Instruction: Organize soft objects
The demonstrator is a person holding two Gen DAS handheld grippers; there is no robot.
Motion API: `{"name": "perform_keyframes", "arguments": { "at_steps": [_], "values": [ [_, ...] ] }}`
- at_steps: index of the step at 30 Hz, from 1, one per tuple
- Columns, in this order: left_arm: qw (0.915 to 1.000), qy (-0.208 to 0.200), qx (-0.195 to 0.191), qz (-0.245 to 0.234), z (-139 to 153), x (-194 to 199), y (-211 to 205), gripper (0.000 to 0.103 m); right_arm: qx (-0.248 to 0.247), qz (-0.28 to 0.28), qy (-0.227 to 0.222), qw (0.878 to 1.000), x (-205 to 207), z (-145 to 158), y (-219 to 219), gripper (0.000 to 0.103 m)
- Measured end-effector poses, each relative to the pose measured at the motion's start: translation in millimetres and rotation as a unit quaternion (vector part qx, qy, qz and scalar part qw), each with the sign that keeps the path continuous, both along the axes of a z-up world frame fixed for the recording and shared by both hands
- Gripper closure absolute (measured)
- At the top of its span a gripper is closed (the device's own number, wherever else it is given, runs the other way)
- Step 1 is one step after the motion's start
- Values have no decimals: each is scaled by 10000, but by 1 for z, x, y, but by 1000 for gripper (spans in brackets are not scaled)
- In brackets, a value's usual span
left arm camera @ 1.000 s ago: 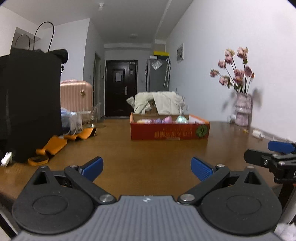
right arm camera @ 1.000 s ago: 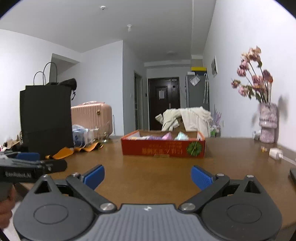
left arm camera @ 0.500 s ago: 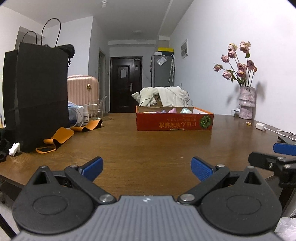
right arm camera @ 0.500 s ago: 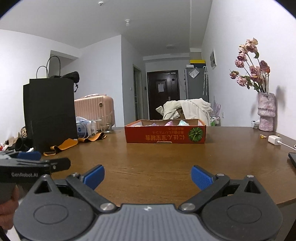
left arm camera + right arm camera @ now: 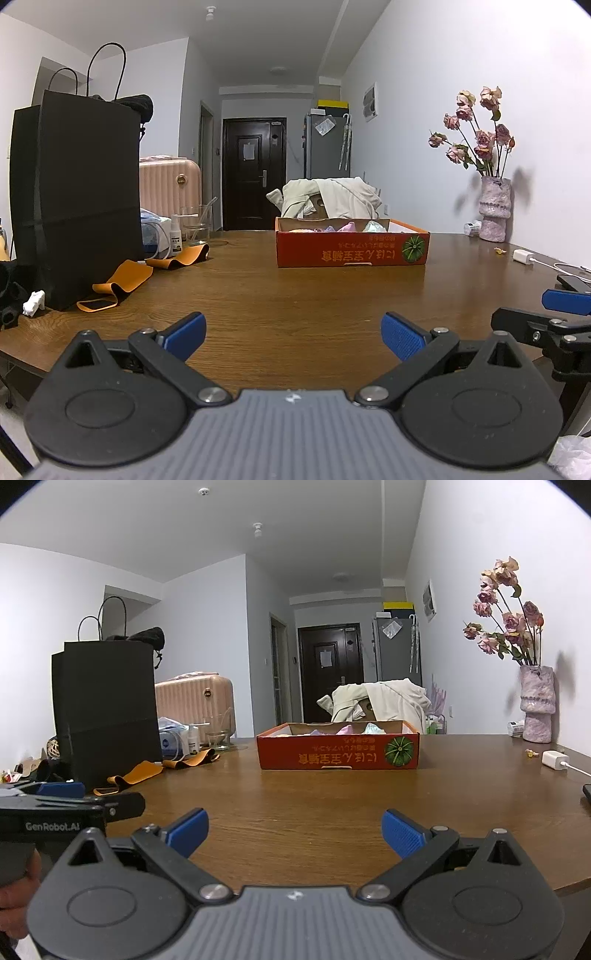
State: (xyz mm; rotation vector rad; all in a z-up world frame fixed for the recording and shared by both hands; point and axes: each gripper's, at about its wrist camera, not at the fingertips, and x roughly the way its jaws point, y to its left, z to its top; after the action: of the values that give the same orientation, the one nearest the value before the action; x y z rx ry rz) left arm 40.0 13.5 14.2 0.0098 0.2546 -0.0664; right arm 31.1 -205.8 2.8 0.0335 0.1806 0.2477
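A shallow red cardboard box (image 5: 351,251) (image 5: 338,753) stands on the far middle of the brown wooden table (image 5: 295,295) (image 5: 332,805). Several pastel soft objects (image 5: 349,226) (image 5: 347,729) peek over its rim. My left gripper (image 5: 293,332) is open near the table's front edge, with nothing between its blue pads. My right gripper (image 5: 294,830) is open too and holds nothing. Each gripper shows from the side in the other's view: the right gripper (image 5: 546,317) at the right edge, the left gripper (image 5: 74,805) at the left with a hand under it.
A tall black paper bag (image 5: 77,206) (image 5: 107,712) stands at the left with orange straps (image 5: 122,280) (image 5: 147,771) beside it. Small bottles (image 5: 176,236) sit behind. A vase of dried flowers (image 5: 493,206) (image 5: 537,709), a white charger (image 5: 522,255) (image 5: 554,758) and a phone edge (image 5: 586,794) lie right.
Both cameras have dropped lower and pulled back a little from the box, so the table looks flatter. Both grippers stay open and hold nothing.
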Motion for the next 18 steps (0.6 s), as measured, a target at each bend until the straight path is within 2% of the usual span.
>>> {"name": "perform_keyframes", "arguments": {
  "at_steps": [18],
  "values": [
    [10000,-51,14,-45,2,-2,2,0,99,-30,-1,9999,2,1,-2,2]
  ]
}}
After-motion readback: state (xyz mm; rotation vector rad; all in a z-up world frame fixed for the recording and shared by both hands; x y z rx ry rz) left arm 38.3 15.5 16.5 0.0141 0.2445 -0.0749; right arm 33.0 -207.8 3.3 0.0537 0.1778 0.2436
